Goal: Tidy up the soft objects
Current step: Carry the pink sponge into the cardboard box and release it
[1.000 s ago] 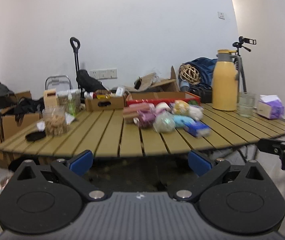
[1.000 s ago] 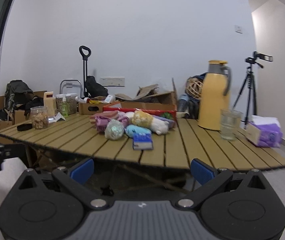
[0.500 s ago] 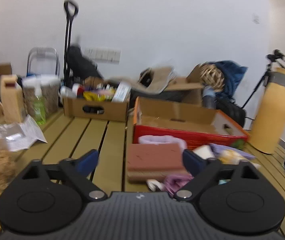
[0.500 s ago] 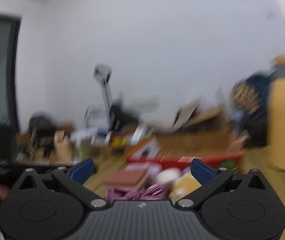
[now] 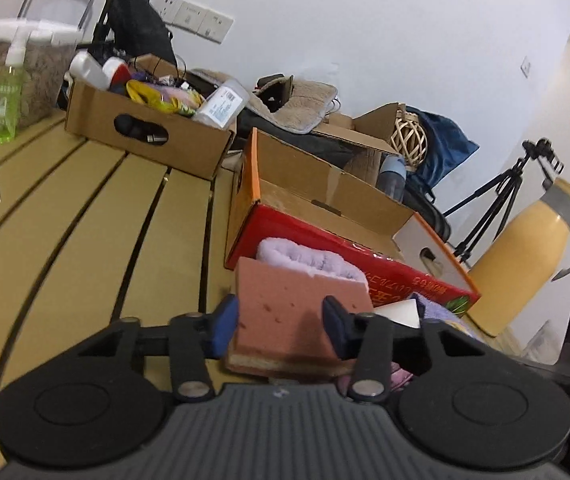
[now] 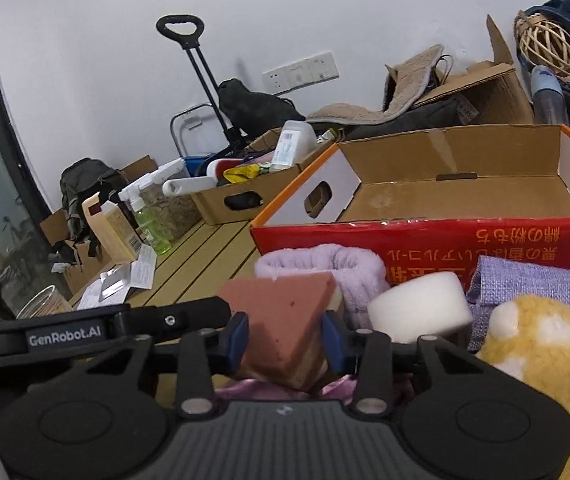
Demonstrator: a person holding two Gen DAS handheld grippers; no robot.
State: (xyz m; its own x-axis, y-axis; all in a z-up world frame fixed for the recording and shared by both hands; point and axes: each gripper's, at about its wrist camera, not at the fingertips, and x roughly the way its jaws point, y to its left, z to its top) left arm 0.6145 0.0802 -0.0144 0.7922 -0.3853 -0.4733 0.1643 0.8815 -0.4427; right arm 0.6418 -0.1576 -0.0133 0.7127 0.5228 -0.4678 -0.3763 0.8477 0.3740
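Note:
A pink sponge block (image 5: 281, 300) lies on the slatted wooden table (image 5: 85, 220) in front of an open red cardboard box (image 5: 325, 236). My left gripper (image 5: 280, 320) has its jaws closing on the sponge, and both blue pads touch its sides. My right gripper (image 6: 285, 338) is closing on a corner of the same sponge (image 6: 285, 304), with both pads against it. Behind the sponge lies a rolled lilac towel (image 6: 325, 264). To its right are a white round sponge (image 6: 419, 300), a lilac cloth (image 6: 533, 280) and a yellow-white plush toy (image 6: 537, 344).
A brown box of odds and ends (image 5: 145, 128) stands at the back left, with a green spray bottle (image 5: 7, 96) further left. A yellow thermos jug (image 5: 525, 252) stands at the right, a tripod (image 5: 497, 200) behind it. The red box (image 6: 445, 200) is empty inside.
Both grippers have come from off the table's edge right up to the pile. Their jaws have narrowed from wide open to touching the pink sponge.

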